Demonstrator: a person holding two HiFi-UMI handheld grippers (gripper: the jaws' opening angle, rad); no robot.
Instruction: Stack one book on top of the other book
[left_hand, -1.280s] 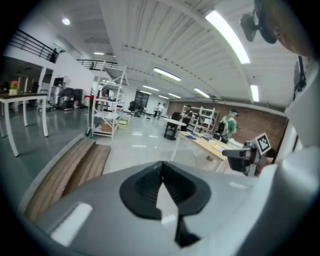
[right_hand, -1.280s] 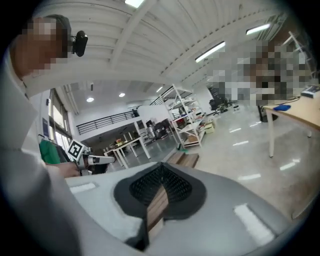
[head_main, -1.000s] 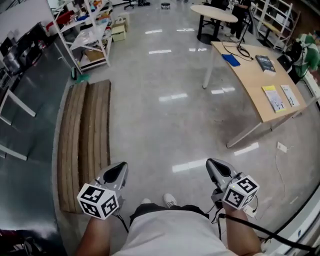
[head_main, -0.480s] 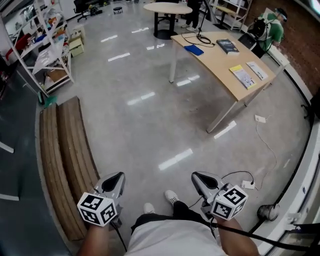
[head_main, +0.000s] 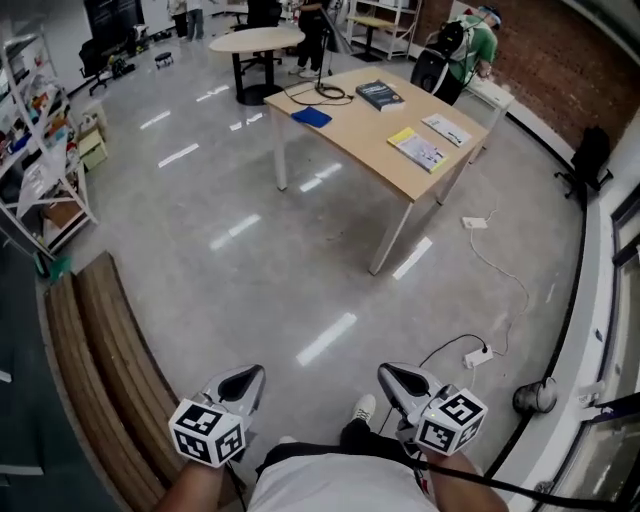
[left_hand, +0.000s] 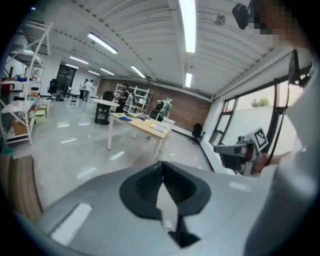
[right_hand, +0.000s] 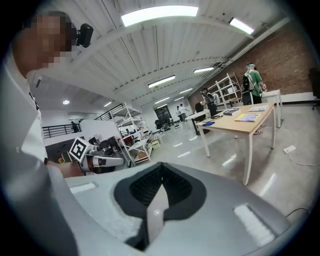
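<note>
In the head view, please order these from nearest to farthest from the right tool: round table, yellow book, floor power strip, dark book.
1. Power strip, on the floor right of the right tool.
2. Yellow book, on the wooden table's near part.
3. Dark book, farther along that table.
4. Round table, beyond it, upper left.

A book (head_main: 379, 95) and a booklet (head_main: 418, 149) lie apart on the table (head_main: 352, 128), with a round table (head_main: 255, 40) behind.

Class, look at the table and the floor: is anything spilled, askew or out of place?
Nothing is spilled or damaged. The only oddity is a white power strip lying loose on the open floor beside the table.
</note>
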